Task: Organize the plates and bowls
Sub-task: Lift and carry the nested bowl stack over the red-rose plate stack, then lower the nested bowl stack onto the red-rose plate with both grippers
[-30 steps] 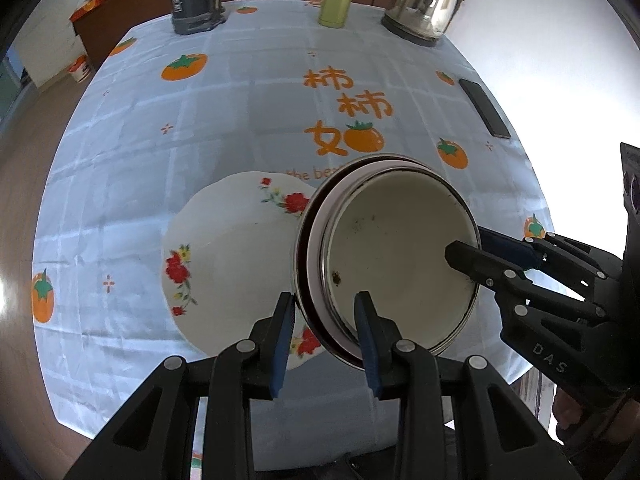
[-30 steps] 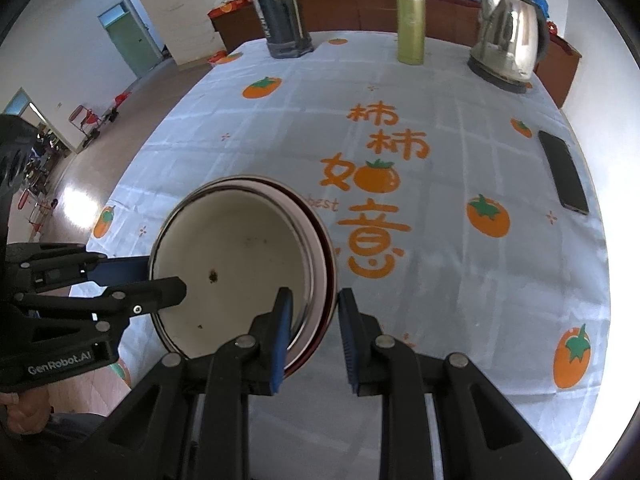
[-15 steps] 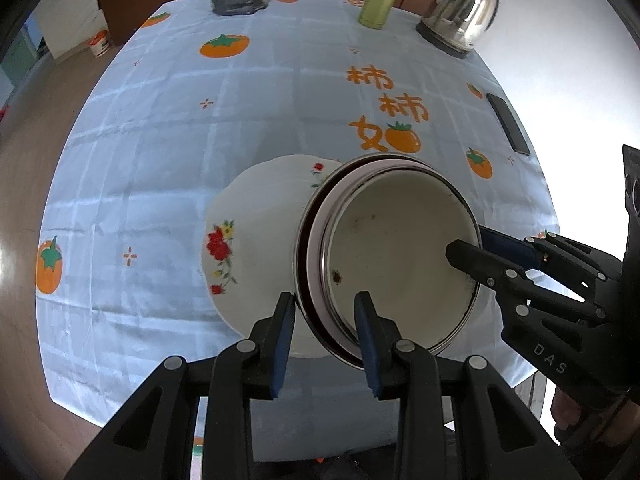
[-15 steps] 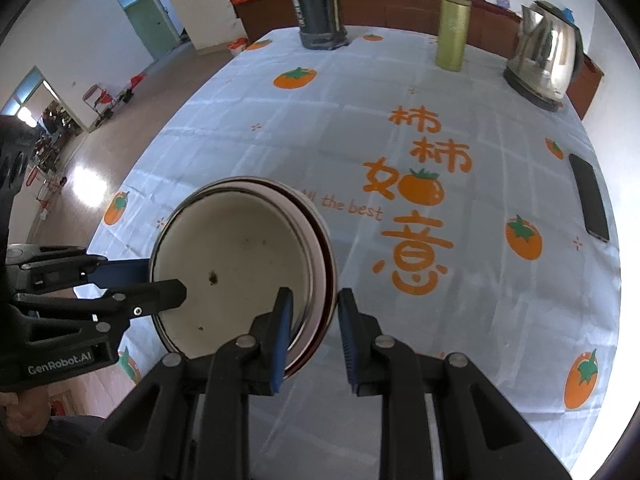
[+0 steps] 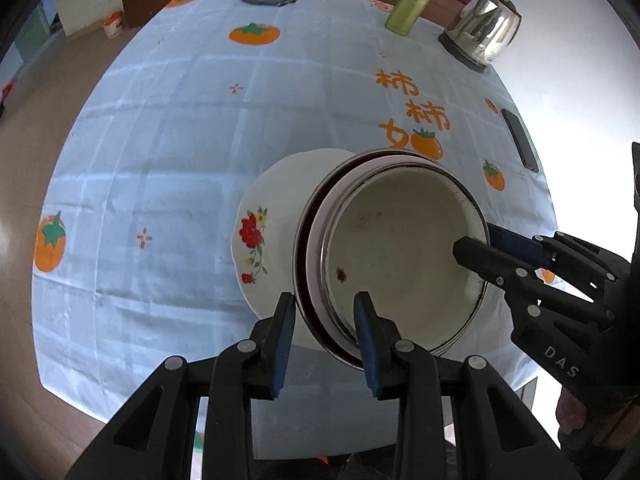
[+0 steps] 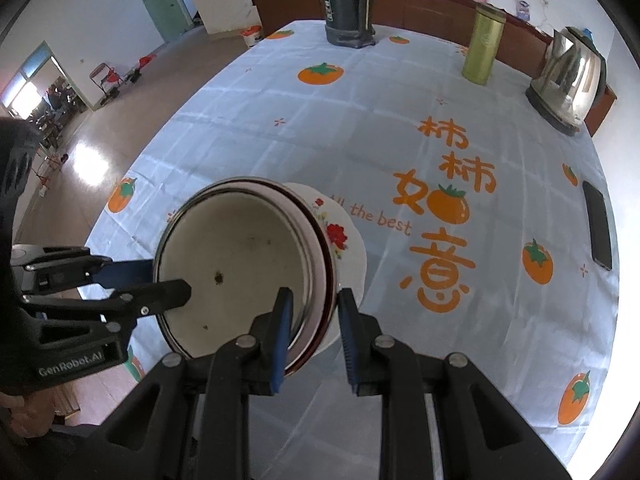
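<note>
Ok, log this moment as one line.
left gripper: shut on bowl stack | right gripper: shut on bowl stack | stack: above floral plate

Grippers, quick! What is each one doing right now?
Left gripper: shut on the rim of the stacked bowls.
Right gripper: shut on the opposite rim of the same bowls, which hang over the flowered plate.

Bowls (image 5: 400, 248) hide plate (image 5: 272, 208) partly.

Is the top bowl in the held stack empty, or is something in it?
Empty. The top bowl shows its bare cream inside in both wrist views, with only a few dark specks on the bottom.
</note>
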`<control>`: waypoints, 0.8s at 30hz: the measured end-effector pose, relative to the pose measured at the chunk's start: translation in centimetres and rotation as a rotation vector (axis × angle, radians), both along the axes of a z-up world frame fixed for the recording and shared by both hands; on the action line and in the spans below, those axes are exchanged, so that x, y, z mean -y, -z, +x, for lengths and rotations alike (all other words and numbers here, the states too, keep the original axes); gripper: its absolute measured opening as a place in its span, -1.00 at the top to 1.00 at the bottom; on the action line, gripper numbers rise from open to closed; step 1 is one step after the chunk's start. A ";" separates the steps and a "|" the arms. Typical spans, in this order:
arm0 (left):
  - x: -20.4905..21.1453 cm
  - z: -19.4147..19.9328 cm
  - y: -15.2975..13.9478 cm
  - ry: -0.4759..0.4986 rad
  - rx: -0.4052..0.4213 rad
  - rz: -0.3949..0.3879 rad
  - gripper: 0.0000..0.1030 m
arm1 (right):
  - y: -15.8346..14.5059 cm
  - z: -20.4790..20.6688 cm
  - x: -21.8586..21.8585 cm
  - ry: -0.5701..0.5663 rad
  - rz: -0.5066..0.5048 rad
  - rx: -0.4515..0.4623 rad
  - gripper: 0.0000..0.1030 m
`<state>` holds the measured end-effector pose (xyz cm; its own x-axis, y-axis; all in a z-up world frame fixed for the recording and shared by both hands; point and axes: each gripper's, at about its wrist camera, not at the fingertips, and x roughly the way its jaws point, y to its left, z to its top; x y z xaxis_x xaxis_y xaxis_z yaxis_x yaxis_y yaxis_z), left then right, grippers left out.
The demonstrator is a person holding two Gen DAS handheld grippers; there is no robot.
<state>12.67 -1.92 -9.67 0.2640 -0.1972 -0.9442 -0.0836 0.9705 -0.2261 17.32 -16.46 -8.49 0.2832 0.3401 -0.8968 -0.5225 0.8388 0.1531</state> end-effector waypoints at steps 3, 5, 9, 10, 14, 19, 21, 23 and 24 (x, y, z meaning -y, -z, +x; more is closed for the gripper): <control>-0.6 0.1 0.2 -0.010 -0.005 -0.020 0.37 | 0.1 0.2 -0.3 -0.001 0.000 -0.012 0.55; -0.8 0.2 0.2 -0.012 -0.005 -0.025 0.37 | 0.2 0.4 -0.6 0.001 -0.007 -0.019 0.55; -1.4 0.6 0.8 -0.010 -0.016 -0.038 0.37 | 0.8 0.5 -1.0 0.001 -0.021 -0.038 0.55; -1.4 0.6 1.0 -0.006 -0.019 -0.036 0.37 | 1.0 0.5 -1.0 0.005 -0.023 -0.044 0.55; -1.2 0.6 1.3 0.003 -0.028 -0.042 0.37 | 1.3 0.6 -1.1 0.016 -0.028 -0.049 0.55; -1.5 0.6 1.4 0.002 -0.027 -0.050 0.37 | 1.7 0.8 -1.2 0.028 -0.032 -0.056 0.55; -1.5 0.9 1.5 0.003 -0.027 -0.049 0.37 | 1.8 0.9 -1.2 0.031 -0.032 -0.062 0.55; -1.5 1.1 1.4 0.005 -0.025 -0.044 0.37 | 1.9 0.9 -1.3 0.035 -0.038 -0.062 0.55; -1.6 1.1 1.4 0.006 -0.024 -0.045 0.37 | 2.0 1.0 -1.3 0.036 -0.038 -0.063 0.55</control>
<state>13.79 -0.36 -11.11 0.2401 -0.2414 -0.9403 -0.0841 0.9598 -0.2679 18.28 -15.18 -10.47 0.2373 0.2964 -0.9251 -0.4827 0.8624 0.1525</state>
